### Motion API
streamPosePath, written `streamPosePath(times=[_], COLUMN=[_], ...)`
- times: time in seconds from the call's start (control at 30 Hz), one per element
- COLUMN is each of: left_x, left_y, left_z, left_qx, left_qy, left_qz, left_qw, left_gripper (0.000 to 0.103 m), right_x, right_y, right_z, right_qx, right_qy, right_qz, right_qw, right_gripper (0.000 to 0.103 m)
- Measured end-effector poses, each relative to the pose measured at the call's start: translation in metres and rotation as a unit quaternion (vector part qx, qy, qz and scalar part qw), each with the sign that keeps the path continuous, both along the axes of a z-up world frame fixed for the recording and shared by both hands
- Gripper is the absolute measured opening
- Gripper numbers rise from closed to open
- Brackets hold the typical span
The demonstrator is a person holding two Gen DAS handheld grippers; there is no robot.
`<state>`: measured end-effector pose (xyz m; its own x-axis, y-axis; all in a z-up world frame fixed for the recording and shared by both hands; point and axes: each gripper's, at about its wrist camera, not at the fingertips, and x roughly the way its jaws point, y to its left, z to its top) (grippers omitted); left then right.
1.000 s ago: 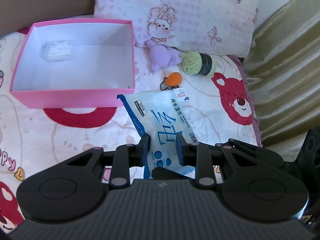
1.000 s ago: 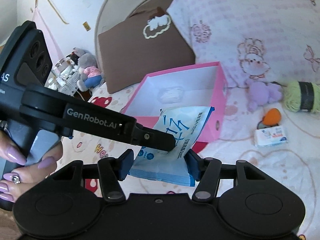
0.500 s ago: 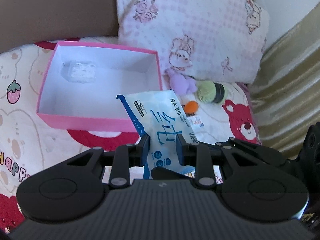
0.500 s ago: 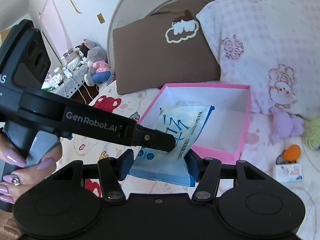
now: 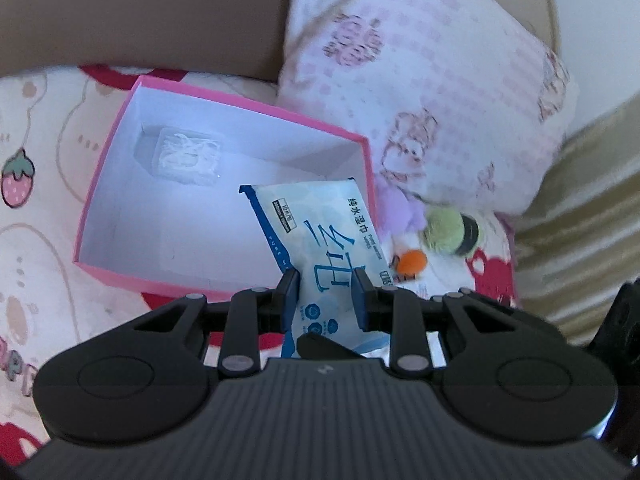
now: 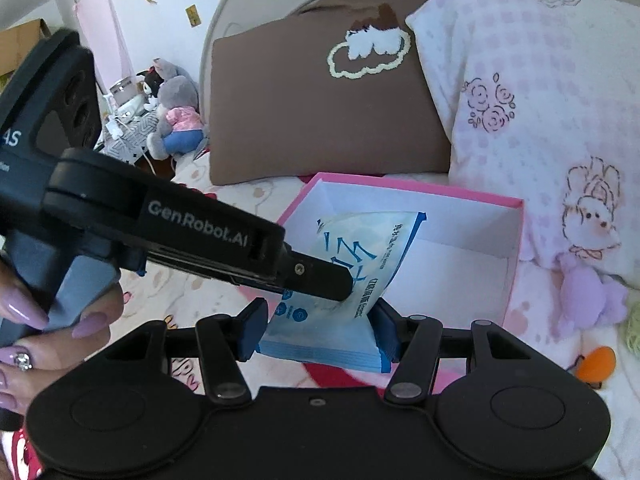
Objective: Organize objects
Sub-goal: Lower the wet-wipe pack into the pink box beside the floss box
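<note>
Blue-and-white wipes pack [image 5: 332, 256], pinched by both the left gripper [image 5: 325, 294] and right gripper [image 6: 318, 326], is now hanging over the pink box [image 5: 120, 124], nearing the drop-in.

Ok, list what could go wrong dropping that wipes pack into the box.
1. Both tools, left and right, pinch the wipes pack; releasing unevenly could twist or fling it.
2. The pack hangs over the pink box's near corner, so it may catch the rim.
3. It could land on the small clear packet already inside.
</note>
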<state>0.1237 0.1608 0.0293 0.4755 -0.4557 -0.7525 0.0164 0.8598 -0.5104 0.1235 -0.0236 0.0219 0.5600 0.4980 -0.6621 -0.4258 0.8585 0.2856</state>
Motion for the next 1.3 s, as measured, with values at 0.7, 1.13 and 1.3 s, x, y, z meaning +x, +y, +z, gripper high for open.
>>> streamPosePath(times=[0.7, 1.13, 1.3], left_x=[0.1, 0.146, 0.151], left_y=[0.008, 0.013, 0.017], left_z=[-0.092, -0.131, -0.147], left_qx=[-0.003, -0.009, -0.023], left_qy=[0.043, 0.058, 0.088], left_qz=[0.024, 0.009, 0.012], left_qw=[0.9988, 0.9982, 0.9958], left_gripper=[0.025, 0.025, 0.025], right_x=[0.118, 0.162, 0.167], right_y=[0.005, 0.009, 0.011], right_z=[-0.081, -0.115, -0.133], right_qx=[-0.038, -0.042, -0.054], right_qy=[0.086, 0.137, 0.165], right_qz=[0.04, -0.004, -0.012], right_qw=[0.995, 0.99, 0.985], right_gripper=[0.062, 0.06, 0.056])
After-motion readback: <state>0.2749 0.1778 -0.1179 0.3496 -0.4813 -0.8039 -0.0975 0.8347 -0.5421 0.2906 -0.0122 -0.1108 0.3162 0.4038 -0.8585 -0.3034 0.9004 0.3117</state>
